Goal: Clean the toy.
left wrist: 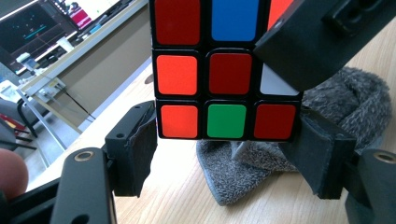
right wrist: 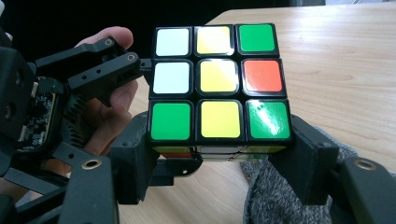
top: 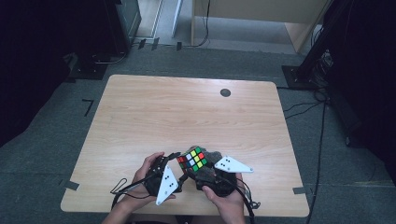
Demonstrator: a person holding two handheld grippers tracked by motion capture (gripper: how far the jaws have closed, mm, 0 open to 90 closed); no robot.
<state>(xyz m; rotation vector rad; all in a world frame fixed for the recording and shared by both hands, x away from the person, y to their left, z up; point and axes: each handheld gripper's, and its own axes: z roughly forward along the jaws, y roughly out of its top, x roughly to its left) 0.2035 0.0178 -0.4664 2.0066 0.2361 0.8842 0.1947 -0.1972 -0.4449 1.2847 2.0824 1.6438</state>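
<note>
Black jaws of the right gripper (right wrist: pixel 219 154) clamp the puzzle cube (right wrist: pixel 218 84) at its lower layer above the wooden table (top: pixel 187 112); the left gripper (left wrist: pixel 229 149) pinches the opposite side, over a grey cloth (left wrist: pixel 355 102).

Your left gripper view cut the cube (left wrist: pixel 227 70) off at the top edge, so its upper row showed only in part, and a black jaw of the right gripper (left wrist: pixel 322 37) covered the cube's upper right corner. Beneath the cube, the grey cloth (left wrist: pixel 261 168) lay half hidden behind it and behind your own jaw pad. From the high view, the cube (top: pixel 192 159) was too small for you to tell how the jaws met it, and the cloth (top: pixel 212 155) barely peeked out beside the cube.
</note>
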